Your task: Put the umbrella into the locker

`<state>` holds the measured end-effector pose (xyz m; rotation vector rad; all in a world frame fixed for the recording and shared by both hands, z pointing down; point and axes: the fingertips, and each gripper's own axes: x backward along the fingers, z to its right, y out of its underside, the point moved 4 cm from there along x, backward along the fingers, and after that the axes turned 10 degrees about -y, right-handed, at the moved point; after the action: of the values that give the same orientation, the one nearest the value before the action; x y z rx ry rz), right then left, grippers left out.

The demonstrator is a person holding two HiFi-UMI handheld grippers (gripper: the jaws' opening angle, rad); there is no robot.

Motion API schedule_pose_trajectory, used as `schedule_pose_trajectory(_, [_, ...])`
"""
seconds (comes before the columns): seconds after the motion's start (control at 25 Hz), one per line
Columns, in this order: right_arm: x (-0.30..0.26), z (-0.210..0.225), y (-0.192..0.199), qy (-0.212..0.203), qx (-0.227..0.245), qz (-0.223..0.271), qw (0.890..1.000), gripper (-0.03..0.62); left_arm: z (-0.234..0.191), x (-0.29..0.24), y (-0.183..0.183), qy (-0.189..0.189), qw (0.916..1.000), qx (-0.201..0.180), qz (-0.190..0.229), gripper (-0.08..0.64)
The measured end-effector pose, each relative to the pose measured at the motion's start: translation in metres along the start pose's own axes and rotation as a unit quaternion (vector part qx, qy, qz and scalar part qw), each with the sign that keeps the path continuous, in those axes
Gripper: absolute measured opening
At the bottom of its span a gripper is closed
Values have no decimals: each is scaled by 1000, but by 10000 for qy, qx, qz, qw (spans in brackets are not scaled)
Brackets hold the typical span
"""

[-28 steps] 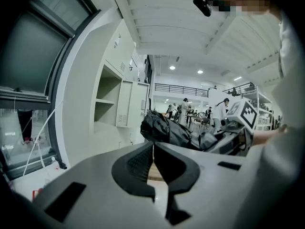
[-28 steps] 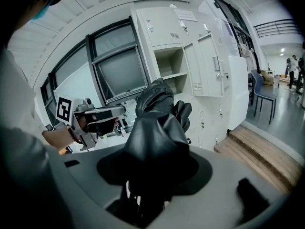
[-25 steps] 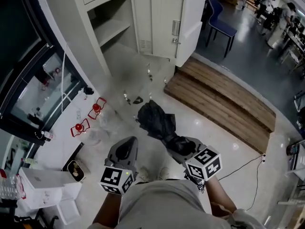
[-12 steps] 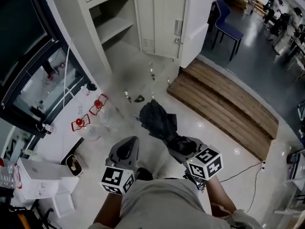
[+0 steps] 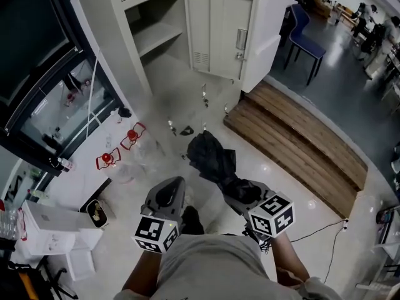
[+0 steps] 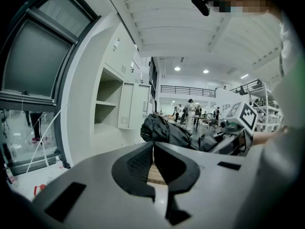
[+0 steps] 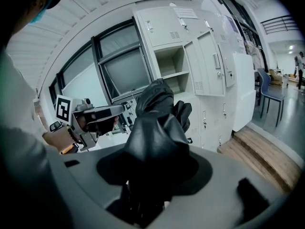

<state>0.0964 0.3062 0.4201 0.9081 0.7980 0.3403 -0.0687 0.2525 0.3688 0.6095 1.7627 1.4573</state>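
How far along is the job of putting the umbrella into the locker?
Done: the locker door is open, and the right hand-held gripper is shut on the folded black umbrella. In hand: the umbrella is held over the floor, short of the locker. Left: carry it to the open compartment, set it inside and let go. The left hand-held gripper is shut and empty.

Person in a pale grey top (image 5: pixel 212 266), dark shoe (image 5: pixel 190 220), left gripper (image 5: pixel 172 186) and right gripper (image 5: pixel 236 192) with grey moulded shells and black textured pads, white left cube (image 5: pixel 154 234) and right cube (image 5: pixel 271 215) bearing black square markers
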Motion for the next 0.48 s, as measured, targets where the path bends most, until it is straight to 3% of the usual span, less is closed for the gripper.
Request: schedule_pose_trajectory(0.48, [-21, 34, -23, 21, -19, -66, 10000, 218, -17, -44, -8, 80, 10000, 26, 16, 20])
